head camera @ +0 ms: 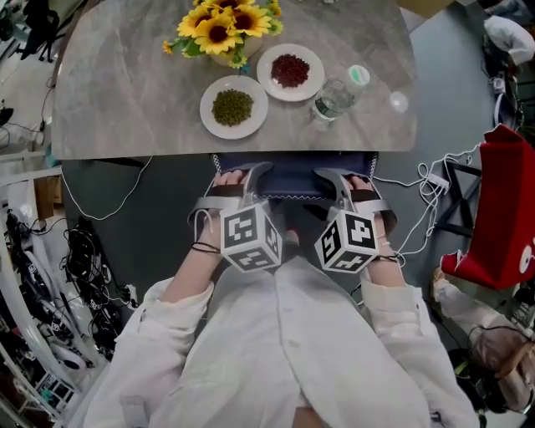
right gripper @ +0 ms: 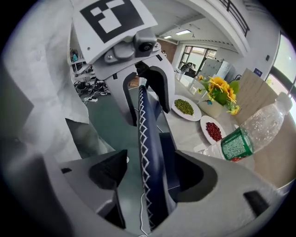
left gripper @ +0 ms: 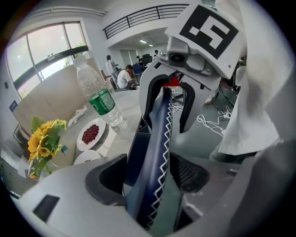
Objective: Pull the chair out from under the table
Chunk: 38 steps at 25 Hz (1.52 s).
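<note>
Head view: the table [head camera: 117,92] stands over the tucked-in chair [head camera: 292,177], whose navy back passes between the spread fingers [left gripper: 104,178] of left gripper [head camera: 244,177] and right gripper [head camera: 343,180], neither pinching it yet. The grasp looks in hand; next, both must clamp the back and draw it toward the person. Beyond the fingertips sit sunflowers [head camera: 224,25], plates [head camera: 234,107] and a bottle [head camera: 334,96]; cables [head camera: 92,242] litter the floor [head camera: 167,217] outside them.

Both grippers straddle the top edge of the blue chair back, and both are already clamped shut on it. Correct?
Not clamped. The left gripper and right gripper do straddle the chair back, but each gripper view shows its jaws standing open, with gaps on either side of the stitched edge.
</note>
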Each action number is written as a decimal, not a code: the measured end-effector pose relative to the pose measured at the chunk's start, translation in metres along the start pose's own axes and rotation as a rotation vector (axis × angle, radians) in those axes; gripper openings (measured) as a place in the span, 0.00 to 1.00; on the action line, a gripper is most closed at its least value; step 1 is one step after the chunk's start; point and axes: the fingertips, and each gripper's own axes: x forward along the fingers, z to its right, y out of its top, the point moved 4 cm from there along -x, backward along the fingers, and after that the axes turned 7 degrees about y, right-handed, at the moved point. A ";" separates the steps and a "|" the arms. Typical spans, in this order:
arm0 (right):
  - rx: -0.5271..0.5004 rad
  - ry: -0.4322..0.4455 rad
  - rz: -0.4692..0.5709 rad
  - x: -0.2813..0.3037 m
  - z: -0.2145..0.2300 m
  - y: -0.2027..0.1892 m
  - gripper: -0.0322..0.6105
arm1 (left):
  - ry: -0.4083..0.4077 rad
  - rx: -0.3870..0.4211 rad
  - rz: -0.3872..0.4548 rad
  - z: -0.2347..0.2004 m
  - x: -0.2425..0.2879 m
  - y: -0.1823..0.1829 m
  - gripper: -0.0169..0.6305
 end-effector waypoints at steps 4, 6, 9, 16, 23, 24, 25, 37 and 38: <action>0.009 0.021 -0.012 0.007 0.002 -0.002 0.49 | -0.019 0.011 -0.021 0.000 0.009 -0.003 0.46; 0.016 0.033 -0.016 0.011 0.003 -0.003 0.49 | -0.028 0.001 -0.031 -0.001 0.011 -0.004 0.46; 0.012 0.020 -0.041 0.014 0.006 -0.006 0.48 | -0.074 -0.001 -0.052 0.004 0.017 -0.005 0.46; -0.027 -0.008 -0.061 0.016 0.008 -0.008 0.29 | -0.073 0.100 -0.102 0.010 0.028 -0.012 0.29; -0.040 -0.002 -0.065 0.016 0.007 -0.008 0.26 | -0.063 0.107 -0.103 0.011 0.028 -0.012 0.27; -0.040 0.001 -0.065 0.016 0.007 -0.008 0.25 | -0.064 0.108 -0.104 0.011 0.028 -0.012 0.27; -0.042 0.003 -0.066 0.016 0.007 -0.008 0.25 | -0.067 0.109 -0.106 0.011 0.029 -0.012 0.27; -0.026 0.010 -0.065 0.018 0.009 -0.007 0.24 | -0.078 0.090 -0.115 0.009 0.030 -0.013 0.24; -0.029 0.008 -0.066 0.017 0.008 -0.008 0.24 | -0.078 0.090 -0.114 0.010 0.030 -0.012 0.24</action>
